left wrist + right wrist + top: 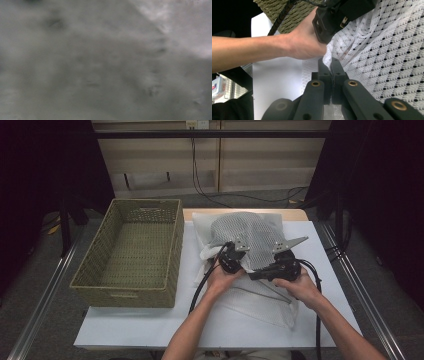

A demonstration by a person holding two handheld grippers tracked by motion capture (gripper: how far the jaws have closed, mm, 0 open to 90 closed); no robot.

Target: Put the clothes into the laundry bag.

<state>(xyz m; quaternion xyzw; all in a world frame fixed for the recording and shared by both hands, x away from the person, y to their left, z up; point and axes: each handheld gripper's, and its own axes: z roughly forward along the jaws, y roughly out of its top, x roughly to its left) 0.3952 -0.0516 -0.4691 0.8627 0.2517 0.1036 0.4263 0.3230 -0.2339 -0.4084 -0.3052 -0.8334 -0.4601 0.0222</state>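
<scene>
Mesh cloth (387,57) pinched by right tool (331,65); left tool (231,259) state unclear; basket (176,240) empty.

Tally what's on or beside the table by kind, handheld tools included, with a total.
Woven basket: 1
White mesh cloth: 1
Handheld tool: 2, the left tool and the right tool, which is shut on the mesh cloth's edge
Total: 4

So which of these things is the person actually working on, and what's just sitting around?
In use:
- white mesh cloth
- left gripper, pressed into the cloth
- right gripper, shut on the cloth's edge

Sitting by:
- woven basket, nothing in it
- table
</scene>
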